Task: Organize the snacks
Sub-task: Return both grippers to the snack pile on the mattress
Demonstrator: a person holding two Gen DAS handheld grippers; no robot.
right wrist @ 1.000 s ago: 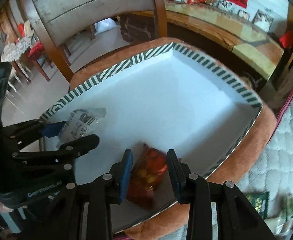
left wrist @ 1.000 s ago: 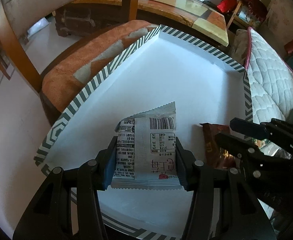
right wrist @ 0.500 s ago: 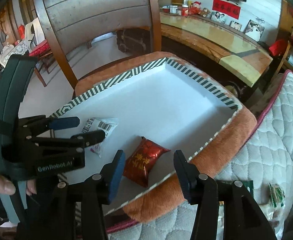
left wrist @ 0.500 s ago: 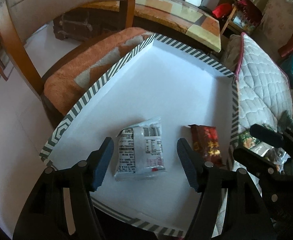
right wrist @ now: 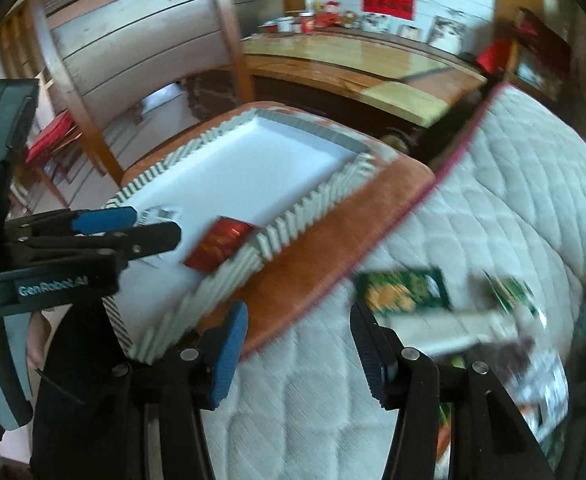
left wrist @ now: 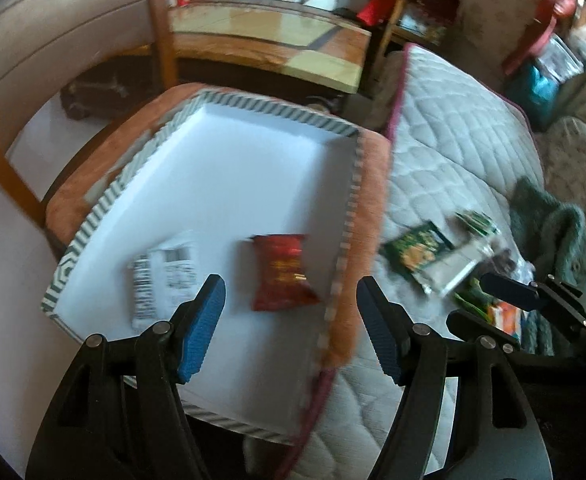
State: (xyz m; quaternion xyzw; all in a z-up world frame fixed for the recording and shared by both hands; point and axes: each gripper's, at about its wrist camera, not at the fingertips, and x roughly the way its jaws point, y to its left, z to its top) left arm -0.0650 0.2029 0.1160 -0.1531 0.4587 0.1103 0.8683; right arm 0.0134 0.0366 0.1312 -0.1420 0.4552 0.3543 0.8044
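Snacks sit in two places: a white packet point(left wrist: 164, 276) and a red packet point(left wrist: 281, 272) lie side by side in the tray point(left wrist: 229, 100) near its front edge, while a loose heap led by a green packet point(left wrist: 417, 254) waits on the quilted mattress point(left wrist: 453, 152) just beyond the tray's right rim. Our left gripper point(left wrist: 289, 320) hangs above the front right corner of the tray, jaws wide apart and holding nothing. Our right gripper point(right wrist: 299, 344) is over the mattress, equally wide and empty, with the green packet point(right wrist: 405, 292) just ahead of its right finger. We judge the next pick is from that heap (both views are blurred, so we can't count it). We should centre on one packet, come down flat, and close across its short width so neighbours stay put.
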